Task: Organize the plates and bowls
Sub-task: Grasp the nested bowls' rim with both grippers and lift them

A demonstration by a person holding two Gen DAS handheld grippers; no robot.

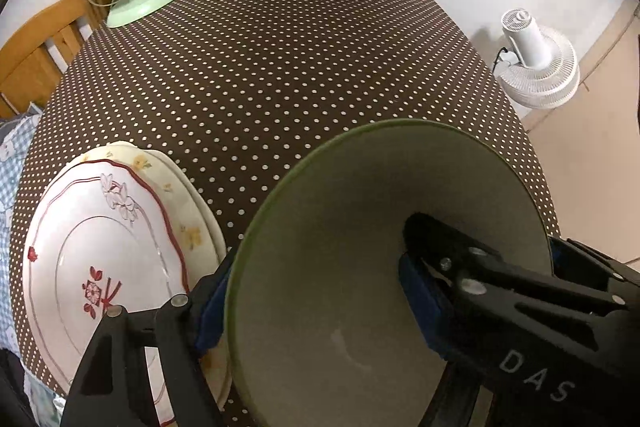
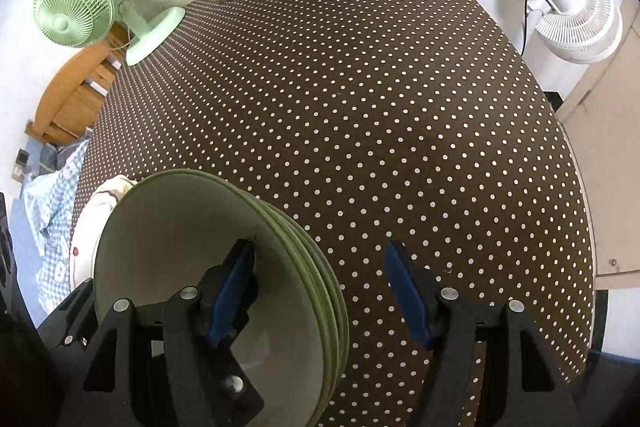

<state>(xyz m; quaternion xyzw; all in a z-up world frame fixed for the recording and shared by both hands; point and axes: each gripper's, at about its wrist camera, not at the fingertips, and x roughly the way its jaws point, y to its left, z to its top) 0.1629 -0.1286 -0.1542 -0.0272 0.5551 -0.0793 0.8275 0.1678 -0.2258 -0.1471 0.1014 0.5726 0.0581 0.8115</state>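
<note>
Green-rimmed bowls [image 2: 224, 267], nested in a tilted stack above the near left of the polka-dot surface [image 2: 360, 107], are gripped by the left hand-held gripper [image 1: 312, 291], its blue pads [image 1: 416, 299] closed across the wall of the innermost bowl. Beside them, the right hand-held gripper [image 2: 320, 291] is held wide open and empty, one finger seen against the bowl's pale interior. Two floral plates [image 1: 108, 247] are stacked just left of the bowls.
</note>
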